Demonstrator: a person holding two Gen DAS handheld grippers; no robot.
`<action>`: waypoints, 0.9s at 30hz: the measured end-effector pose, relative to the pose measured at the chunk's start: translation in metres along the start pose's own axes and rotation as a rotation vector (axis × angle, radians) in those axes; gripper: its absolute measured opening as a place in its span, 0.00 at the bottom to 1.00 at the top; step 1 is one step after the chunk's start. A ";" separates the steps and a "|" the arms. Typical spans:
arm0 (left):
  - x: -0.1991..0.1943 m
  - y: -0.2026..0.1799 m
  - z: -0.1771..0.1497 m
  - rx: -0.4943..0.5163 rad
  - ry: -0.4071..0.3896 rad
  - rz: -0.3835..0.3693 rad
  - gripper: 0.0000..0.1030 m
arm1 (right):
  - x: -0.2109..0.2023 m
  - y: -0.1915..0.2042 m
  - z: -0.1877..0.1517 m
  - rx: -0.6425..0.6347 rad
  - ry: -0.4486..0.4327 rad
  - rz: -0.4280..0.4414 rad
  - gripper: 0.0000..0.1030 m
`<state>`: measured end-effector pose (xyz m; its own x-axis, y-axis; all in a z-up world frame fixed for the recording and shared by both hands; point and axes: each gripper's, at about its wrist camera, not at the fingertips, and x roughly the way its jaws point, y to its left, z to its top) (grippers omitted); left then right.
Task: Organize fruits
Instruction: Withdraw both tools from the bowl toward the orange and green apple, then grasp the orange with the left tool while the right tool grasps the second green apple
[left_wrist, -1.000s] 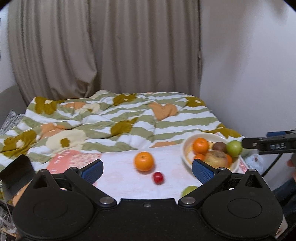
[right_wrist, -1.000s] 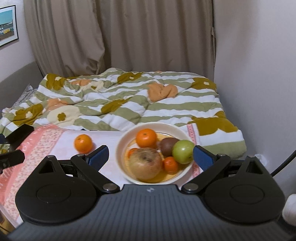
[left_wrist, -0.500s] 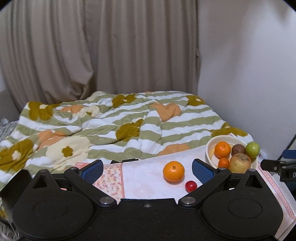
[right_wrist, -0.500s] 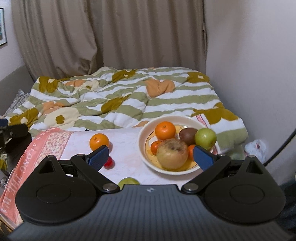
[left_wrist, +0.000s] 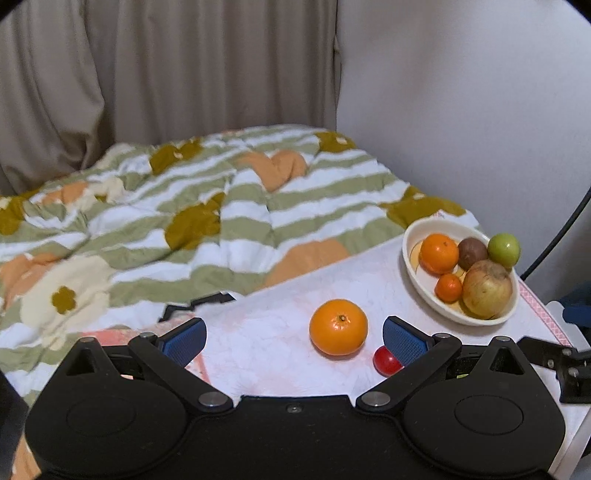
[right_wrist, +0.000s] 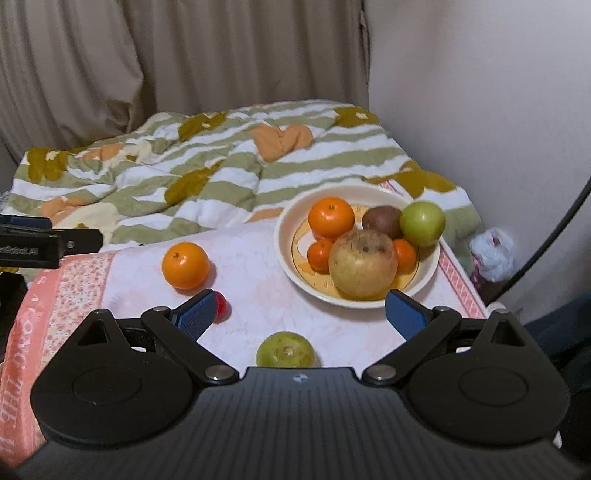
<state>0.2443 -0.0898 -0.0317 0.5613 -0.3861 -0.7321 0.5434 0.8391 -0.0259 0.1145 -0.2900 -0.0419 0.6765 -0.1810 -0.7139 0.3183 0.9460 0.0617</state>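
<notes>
Orange (left_wrist: 338, 327) nearer left gripper (left_wrist: 293, 341) now — jaws spread.

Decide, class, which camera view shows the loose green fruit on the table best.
The right wrist view: the loose green fruit lies near its lower middle, its bottom cut off by the gripper body. The left wrist view shows at most a green sliver, hidden behind the left gripper.

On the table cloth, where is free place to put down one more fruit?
Bare cloth lies between the loose orange and the bowl, and ahead of the green fruit toward the bowl. The bowl itself is crowded; the red fruit sits close by the orange.
</notes>
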 end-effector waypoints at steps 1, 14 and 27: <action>0.007 0.001 0.000 -0.004 0.015 -0.009 1.00 | 0.004 0.001 -0.002 0.003 0.010 -0.005 1.00; 0.086 -0.013 0.001 -0.026 0.136 -0.049 0.91 | 0.064 0.012 -0.024 -0.012 0.156 -0.007 1.00; 0.125 -0.029 -0.002 -0.024 0.206 -0.077 0.64 | 0.082 0.004 -0.035 0.011 0.230 0.025 0.94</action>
<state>0.2976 -0.1614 -0.1241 0.3780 -0.3647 -0.8509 0.5632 0.8201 -0.1013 0.1479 -0.2921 -0.1252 0.5152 -0.0908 -0.8523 0.3113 0.9463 0.0874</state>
